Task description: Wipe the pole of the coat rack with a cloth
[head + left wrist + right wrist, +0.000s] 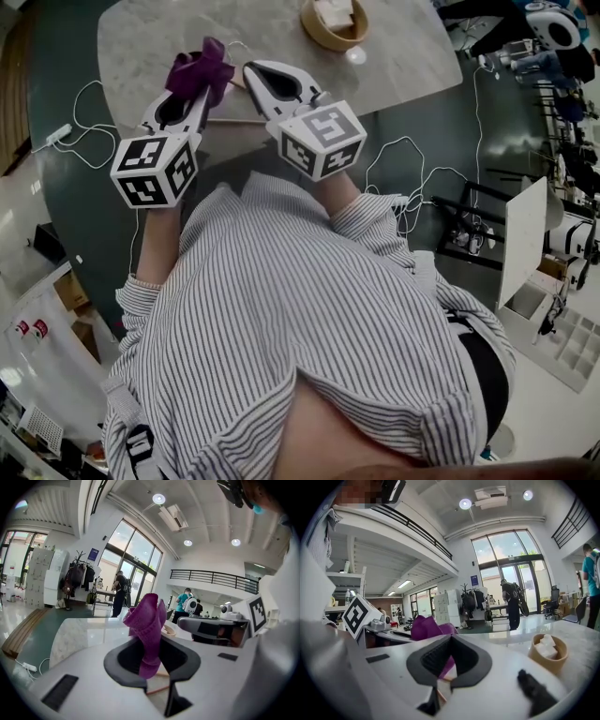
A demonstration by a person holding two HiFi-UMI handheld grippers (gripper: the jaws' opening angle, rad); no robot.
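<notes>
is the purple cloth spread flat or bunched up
Bunched: the purple cloth stands crumpled between the left gripper's shut jaws.

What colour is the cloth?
Purple. The cloth shows best in the left gripper view.

The purple cloth [199,67] stands bunched and upright, pinched in the left claw [195,92] over the tabletop's [403,66] near edge. The coat rack [472,598], hung with dark clothes, stands by the far windows.

The person wears a white shirt [281,319] with thin dark stripes and cuffed sleeves, and beyond the shirt the left gripper [187,94] and right gripper [253,73] are white shells with dark pads and black-and-white marker cubes [153,171].
</notes>
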